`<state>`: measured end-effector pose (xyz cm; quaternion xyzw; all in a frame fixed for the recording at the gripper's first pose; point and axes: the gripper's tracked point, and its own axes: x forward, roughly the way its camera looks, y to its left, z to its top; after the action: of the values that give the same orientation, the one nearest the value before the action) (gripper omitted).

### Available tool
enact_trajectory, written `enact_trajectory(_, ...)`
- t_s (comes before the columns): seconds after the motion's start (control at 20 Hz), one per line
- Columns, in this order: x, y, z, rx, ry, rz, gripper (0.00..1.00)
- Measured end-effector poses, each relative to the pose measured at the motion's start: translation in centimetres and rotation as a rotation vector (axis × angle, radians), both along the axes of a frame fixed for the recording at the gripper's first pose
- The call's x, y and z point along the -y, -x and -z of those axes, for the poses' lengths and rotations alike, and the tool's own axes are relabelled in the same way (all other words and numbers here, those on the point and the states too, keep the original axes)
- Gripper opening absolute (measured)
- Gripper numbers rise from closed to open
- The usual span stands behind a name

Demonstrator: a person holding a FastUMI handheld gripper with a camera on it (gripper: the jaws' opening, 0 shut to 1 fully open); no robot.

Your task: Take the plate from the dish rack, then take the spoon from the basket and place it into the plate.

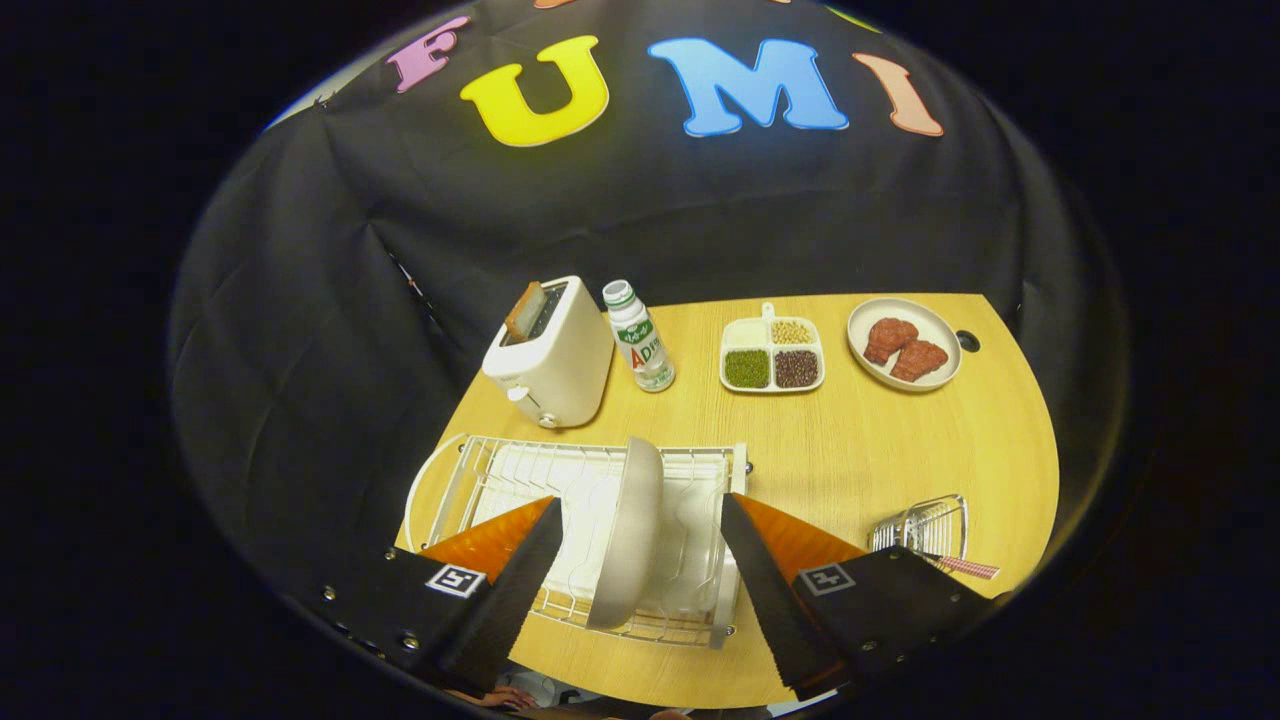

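Tool (640, 570): fingers spread wide, one on each side of the plate (628, 535), with clear gaps to it. Nothing is pinched.

Plate: standing on edge in the white wire dish rack (480, 480), lower centre of the frame, seen nearly edge-on between the two fingers. It rests in the slots over the rack's white drip tray.

Dish rack: sits on the wooden desk (860, 450) at the near edge, just ahead of the tool.

Basket (925, 525): small wire basket, lower right of the frame, beside the right finger and well apart from the rack. A handle with a red checked pattern (968, 568) pokes out of it toward the lower right; whether this is the spoon cannot be told, as the rest of it is hidden.

Far side of the desk, left to right: a white toaster (555, 355) with a slice of bread (524, 310) standing in its slot; a small white bottle (640, 335) with a green cap just beside it; a divided white dish (772, 356) holding beans and grains in four compartments; a round plate of reddish meat pieces (903, 343) at the upper right.
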<state>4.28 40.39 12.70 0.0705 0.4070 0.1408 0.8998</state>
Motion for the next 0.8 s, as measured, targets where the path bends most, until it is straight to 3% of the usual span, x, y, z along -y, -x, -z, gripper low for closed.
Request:
enact_trajectory(0.4, -1.9, -1.1, 5.0, -0.075, 0.115, 0.022, 0.97)
enact_trajectory(0.5, -2.2, -1.5, 6.1, -0.095, 0.121, 0.051, 0.93)
enact_trajectory(0.55, -2.1, -1.6, 6.9, -0.113, 0.141, 0.065, 0.71)
enact_trajectory(0.6, -2.0, -1.4, 7.8, -0.142, 0.163, 0.081, 0.64)
enact_trajectory(0.65, -1.6, -1.2, 8.7, -0.174, 0.202, 0.11, 0.44)
enact_trajectory(0.7, -1.7, -0.8, 8.7, -0.193, 0.207, 0.128, 0.34)
enact_trajectory(0.8, -1.9, -1.2, 8.5, -0.195, 0.233, 0.132, 0.29)
